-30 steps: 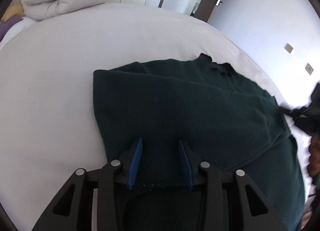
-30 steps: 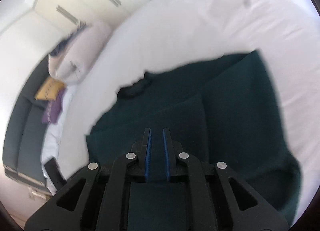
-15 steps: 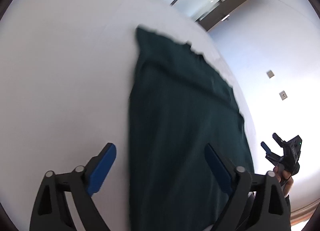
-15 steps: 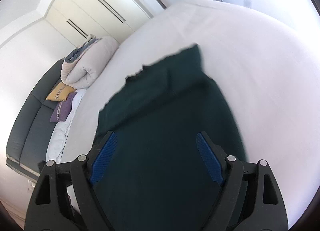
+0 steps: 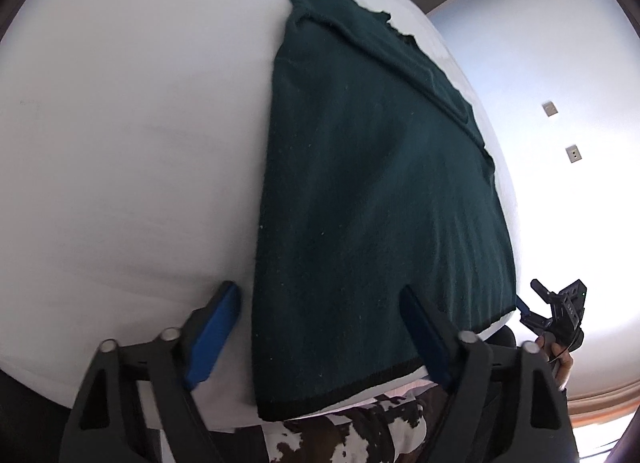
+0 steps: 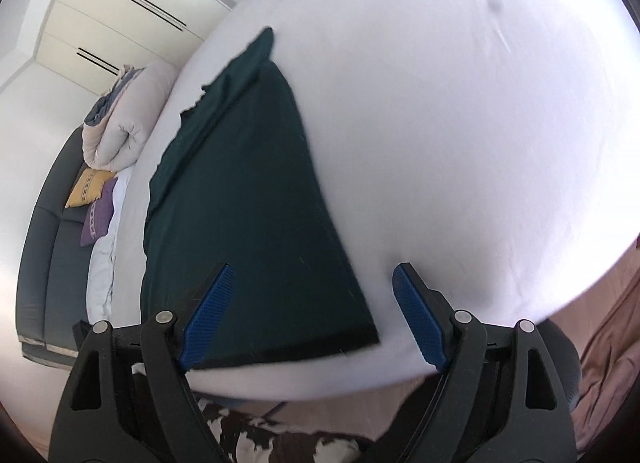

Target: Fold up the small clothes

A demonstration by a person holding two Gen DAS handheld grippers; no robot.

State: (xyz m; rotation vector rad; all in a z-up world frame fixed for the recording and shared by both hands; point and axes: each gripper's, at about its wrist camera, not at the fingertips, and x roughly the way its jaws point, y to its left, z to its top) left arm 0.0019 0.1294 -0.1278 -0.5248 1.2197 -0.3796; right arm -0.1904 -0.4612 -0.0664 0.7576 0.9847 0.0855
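Knitwear, by the look of it: a dark green sweater [image 5: 372, 191] lies flat on the white bed [image 5: 120, 123], filling the centre of the left wrist frame, hem at the bottom. Likely soft, limp and light; best pinched at the hem corners. Left gripper [image 5: 320, 337] and right gripper [image 6: 308, 313] hover with jaws wide, empty.

One dark green knit garment [image 5: 372, 191] lies flat on the white bed [image 5: 120, 123], folded lengthwise. Its black-trimmed hem sits at the bed's near edge.
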